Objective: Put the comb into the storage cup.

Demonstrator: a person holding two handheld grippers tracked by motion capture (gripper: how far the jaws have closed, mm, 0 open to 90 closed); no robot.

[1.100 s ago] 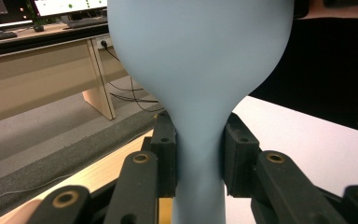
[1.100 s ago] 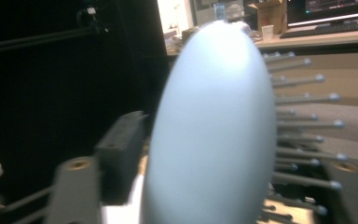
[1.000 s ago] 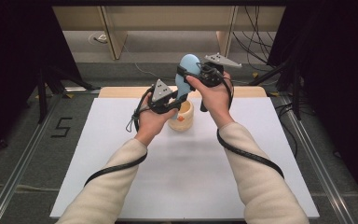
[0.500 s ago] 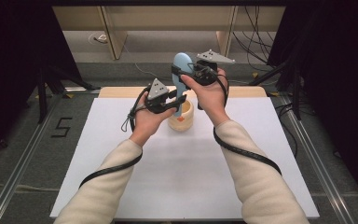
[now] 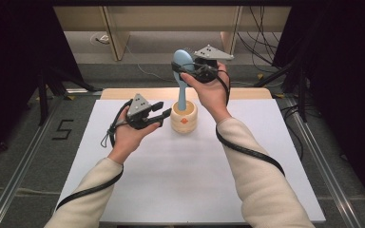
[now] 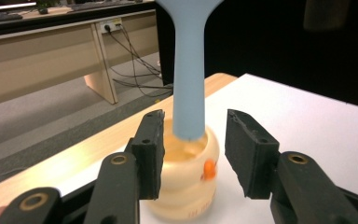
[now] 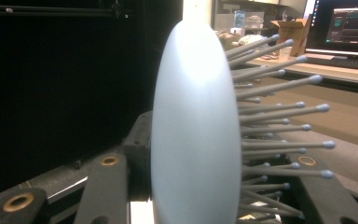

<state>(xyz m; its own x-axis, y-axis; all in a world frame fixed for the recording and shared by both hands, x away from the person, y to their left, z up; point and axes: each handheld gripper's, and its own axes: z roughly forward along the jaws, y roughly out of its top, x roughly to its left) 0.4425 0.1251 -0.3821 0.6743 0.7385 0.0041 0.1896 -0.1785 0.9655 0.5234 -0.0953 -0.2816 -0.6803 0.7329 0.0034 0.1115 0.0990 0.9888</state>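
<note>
Brush head (image 6: 189,9): cut off by my left gripper view's top edge.
Brush handle end: hidden inside the cup (image 5: 184,118).
Cup base (image 6: 182,210): cut off below.

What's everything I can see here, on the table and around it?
Hairbrush: one, light blue, upright with its handle in the holder, its head clamped in the right gripper.
Holder: one, cream with a small orange mark, on the board's far middle.
Board: one, white, covering the table.
Table edge: one, pale wood, along the far side.
Floor mark "5": one, black, left of the table.
Left gripper: one, black, jaws open, beside the holder.
Right gripper: one, black, shut on the brush head.
Sleeves: two, cream, entering from below.
</note>
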